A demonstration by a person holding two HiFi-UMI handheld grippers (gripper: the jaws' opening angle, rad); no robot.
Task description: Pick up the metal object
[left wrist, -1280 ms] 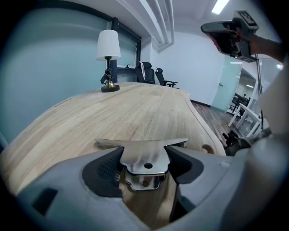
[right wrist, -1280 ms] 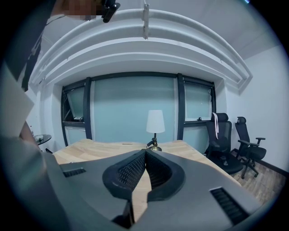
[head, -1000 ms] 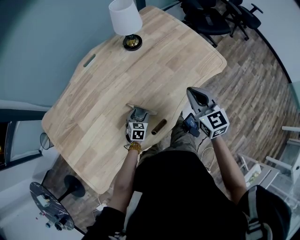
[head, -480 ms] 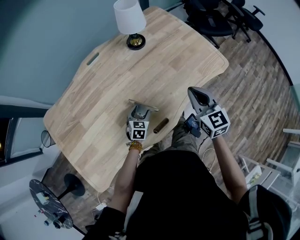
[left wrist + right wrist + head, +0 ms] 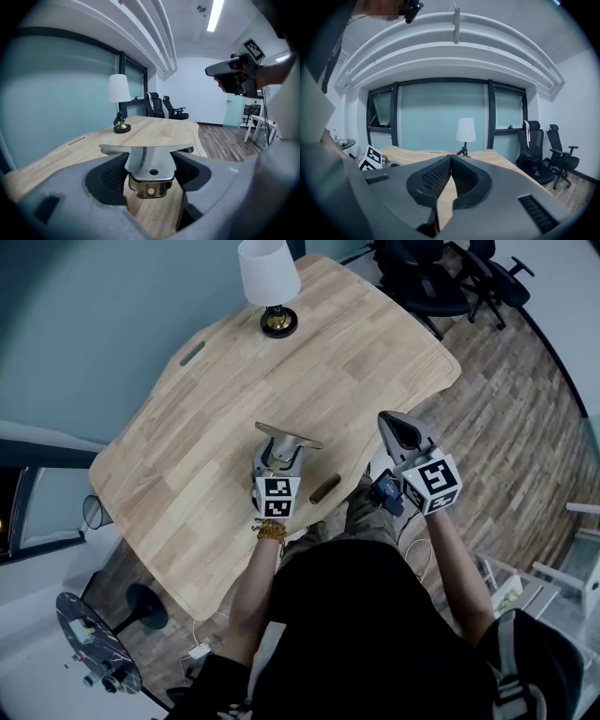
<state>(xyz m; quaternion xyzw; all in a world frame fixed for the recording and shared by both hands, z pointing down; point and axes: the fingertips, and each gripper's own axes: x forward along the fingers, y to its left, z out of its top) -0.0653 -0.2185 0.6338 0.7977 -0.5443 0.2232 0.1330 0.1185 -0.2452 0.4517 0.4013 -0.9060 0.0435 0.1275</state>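
Each gripper carries a cube (image 5: pixel 277 497) printed with black-and-white square markers, the only print that can be made out. The table (image 5: pixel 216 409) is pale wood strips with a wavy edge. A lamp (image 5: pixel 269 277) with a white shade stands at its far end, and a short brown cylinder (image 5: pixel 324 488) lies near the edge by the person. Around the table are a dark plank floor (image 5: pixel 525 409), black office chairs (image 5: pixel 431 277) and a blue-green glass wall (image 5: pixel 94 315). The left gripper (image 5: pixel 281 454) has its jaws spread wide and pressed against both sides of the metal object (image 5: pixel 289 436), a shiny folded bracket with a flat plate on top and small holes in its body. In the left gripper view the table shows beneath it. A second ago the bracket sat low at the table; it now hangs clear above the wood, tilted a little more toward the lamp. The right gripper (image 5: pixel 401 432) has kept its place off the table edge, its jaws pressed together with nothing between them.
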